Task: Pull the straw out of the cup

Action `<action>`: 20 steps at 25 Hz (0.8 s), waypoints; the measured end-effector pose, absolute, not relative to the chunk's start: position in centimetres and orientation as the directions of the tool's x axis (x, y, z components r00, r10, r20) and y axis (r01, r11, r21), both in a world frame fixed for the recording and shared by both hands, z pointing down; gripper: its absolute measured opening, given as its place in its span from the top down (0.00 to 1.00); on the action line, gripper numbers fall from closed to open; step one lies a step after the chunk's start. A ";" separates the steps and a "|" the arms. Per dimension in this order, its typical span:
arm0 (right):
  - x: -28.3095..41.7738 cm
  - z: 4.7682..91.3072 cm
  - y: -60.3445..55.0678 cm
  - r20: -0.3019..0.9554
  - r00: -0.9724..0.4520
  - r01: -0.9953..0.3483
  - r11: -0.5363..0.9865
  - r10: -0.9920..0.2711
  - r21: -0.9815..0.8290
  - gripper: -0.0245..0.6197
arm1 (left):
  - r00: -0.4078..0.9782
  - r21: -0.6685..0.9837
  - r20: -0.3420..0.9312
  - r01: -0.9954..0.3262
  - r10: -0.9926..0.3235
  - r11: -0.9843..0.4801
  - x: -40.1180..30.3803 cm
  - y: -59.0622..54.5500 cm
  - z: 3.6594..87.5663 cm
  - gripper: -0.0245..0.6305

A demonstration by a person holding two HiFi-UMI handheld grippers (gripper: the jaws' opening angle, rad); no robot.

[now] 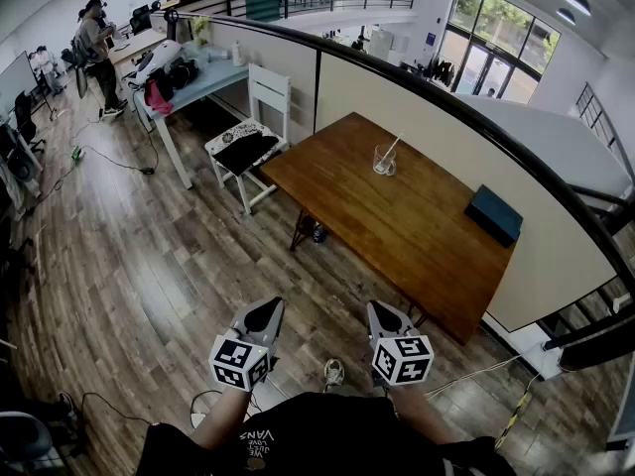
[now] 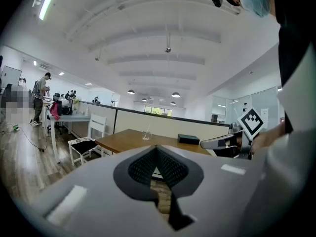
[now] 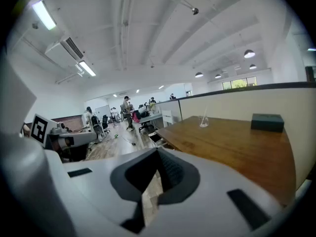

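The left tool (image 1: pixel 268 308) and the right tool (image 1: pixel 380 310) are held side by side, each closed on nothing. Well ahead of them, the cup (image 1: pixel 384 161) is seen on the desk (image 1: pixel 417 236), the straw (image 1: pixel 391 148) leaning inside it.

Head cam: on the person's head, tilted steeply down; left claw (image 1: pixel 264 313) and right claw (image 1: pixel 383 313) at bottom edge, worktop (image 1: pixel 397 226) well ahead. Each claw cam rides low, near level, looking along its own jaws, worktop far off. All three share worktop and cup (image 1: pixel 384 160); each claw cam catches the other claw at its edge.
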State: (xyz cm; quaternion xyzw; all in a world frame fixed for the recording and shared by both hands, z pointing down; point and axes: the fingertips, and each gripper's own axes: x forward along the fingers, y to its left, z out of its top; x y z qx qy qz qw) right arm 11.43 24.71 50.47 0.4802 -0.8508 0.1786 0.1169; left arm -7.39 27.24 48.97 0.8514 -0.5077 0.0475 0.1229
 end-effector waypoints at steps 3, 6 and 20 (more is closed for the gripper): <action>12.3 50.7 22.3 0.377 -0.516 -0.856 0.479 -0.769 -0.195 0.94 | 0.469 0.157 0.208 -0.882 -0.859 -0.443 -6.7 24.7 49.1 0.95; 13.4 50.9 20.1 0.385 -0.518 -0.854 0.482 -0.764 -0.193 0.94 | 0.459 0.158 0.202 -0.887 -0.865 -0.433 -6.0 22.5 49.1 0.95; 14.3 51.3 10.9 0.338 -0.609 -0.793 0.547 -0.717 -0.268 0.72 | 0.456 0.241 0.187 -0.880 -0.870 -0.410 -3.4 16.2 50.2 0.62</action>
